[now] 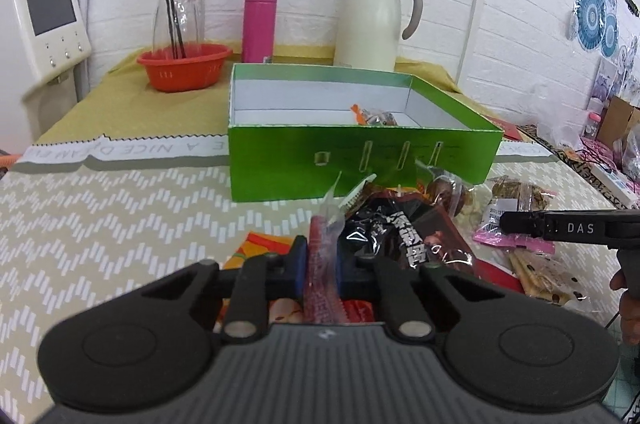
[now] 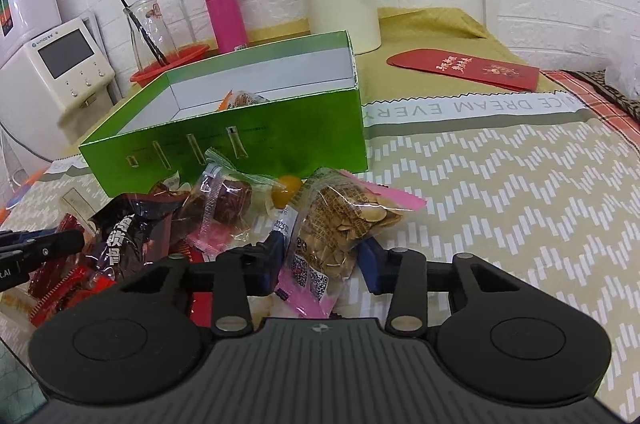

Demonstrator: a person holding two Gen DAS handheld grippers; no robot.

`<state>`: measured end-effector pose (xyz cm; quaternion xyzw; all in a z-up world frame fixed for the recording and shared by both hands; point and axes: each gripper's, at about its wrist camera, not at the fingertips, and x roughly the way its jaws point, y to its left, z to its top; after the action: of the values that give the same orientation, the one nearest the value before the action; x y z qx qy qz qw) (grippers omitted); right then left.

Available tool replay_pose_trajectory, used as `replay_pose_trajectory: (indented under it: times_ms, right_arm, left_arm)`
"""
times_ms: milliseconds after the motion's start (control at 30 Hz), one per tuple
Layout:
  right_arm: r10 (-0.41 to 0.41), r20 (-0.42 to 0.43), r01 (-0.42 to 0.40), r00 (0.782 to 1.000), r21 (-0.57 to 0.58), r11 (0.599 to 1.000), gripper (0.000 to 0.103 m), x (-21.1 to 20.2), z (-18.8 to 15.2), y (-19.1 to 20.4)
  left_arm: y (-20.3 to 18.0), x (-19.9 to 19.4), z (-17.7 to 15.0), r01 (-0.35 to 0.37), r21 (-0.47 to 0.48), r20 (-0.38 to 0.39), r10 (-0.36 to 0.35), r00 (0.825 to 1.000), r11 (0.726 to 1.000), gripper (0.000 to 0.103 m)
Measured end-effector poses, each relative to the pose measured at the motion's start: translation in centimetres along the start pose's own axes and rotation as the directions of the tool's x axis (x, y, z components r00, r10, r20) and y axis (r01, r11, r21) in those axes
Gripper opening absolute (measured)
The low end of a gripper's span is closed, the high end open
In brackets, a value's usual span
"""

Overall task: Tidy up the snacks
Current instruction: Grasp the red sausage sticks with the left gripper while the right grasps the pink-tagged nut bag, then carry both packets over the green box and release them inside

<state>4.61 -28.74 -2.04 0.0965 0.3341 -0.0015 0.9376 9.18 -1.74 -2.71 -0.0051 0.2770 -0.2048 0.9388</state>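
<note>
A green box point(image 1: 320, 163) with a white inside stands open on the table, one snack packet point(image 1: 374, 115) in it. A heap of snack packets point(image 1: 420, 236) lies in front of it. My left gripper point(image 1: 322, 260) is shut on a red clear-wrapped snack stick point(image 1: 320, 264) just above the heap. My right gripper point(image 2: 320, 256) has its jaws around a clear packet of seeds point(image 2: 340, 224) with a pink edge, the pads a little apart from its sides. The box point(image 2: 240, 151) shows beyond it. The right gripper also shows at the right of the left wrist view point(image 1: 504, 224).
Behind the box stand a cream thermos jug point(image 1: 372, 19), a pink flask point(image 1: 260, 19), a glass carafe point(image 1: 176, 11) and an orange-red bowl point(image 1: 184, 65). A white appliance point(image 1: 44, 23) is at the left. A red envelope point(image 2: 464, 67) lies to the right on the cloth.
</note>
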Motion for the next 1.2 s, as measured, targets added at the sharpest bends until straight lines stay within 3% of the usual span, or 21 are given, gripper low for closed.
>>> replay_pose_trajectory:
  times_ms: [400, 600, 800, 1200]
  right_arm:
    - [0.01, 0.135, -0.015, 0.991, 0.034, 0.999, 0.065, -4.0, 0.2, 0.6]
    - [0.087, 0.204, -0.091, 0.975, 0.008, 0.996, 0.065, -7.1, 0.2, 2.4]
    - [0.19, 0.194, -0.2, 0.962, 0.033, 0.979, 0.065, -8.3, -0.2, 4.1]
    - [0.26, 0.164, -0.276, 0.951, 0.082, 0.958, 0.064, -8.3, -1.6, 4.5]
  left_arm:
    - [1.3, -3.5, 0.6, 0.018, -0.107, 0.084, -0.009, 0.996, 0.994, 0.006]
    - [0.5, -4.6, 1.2, 0.009, -0.106, 0.124, 0.005, 0.992, 0.994, 0.006]
    - [-0.3, -4.8, 2.1, -0.031, -0.115, 0.138, 0.047, 0.989, 0.993, 0.006]
    - [-0.9, -4.6, 1.7, -0.105, -0.088, 0.126, 0.115, 0.985, 0.991, 0.005]
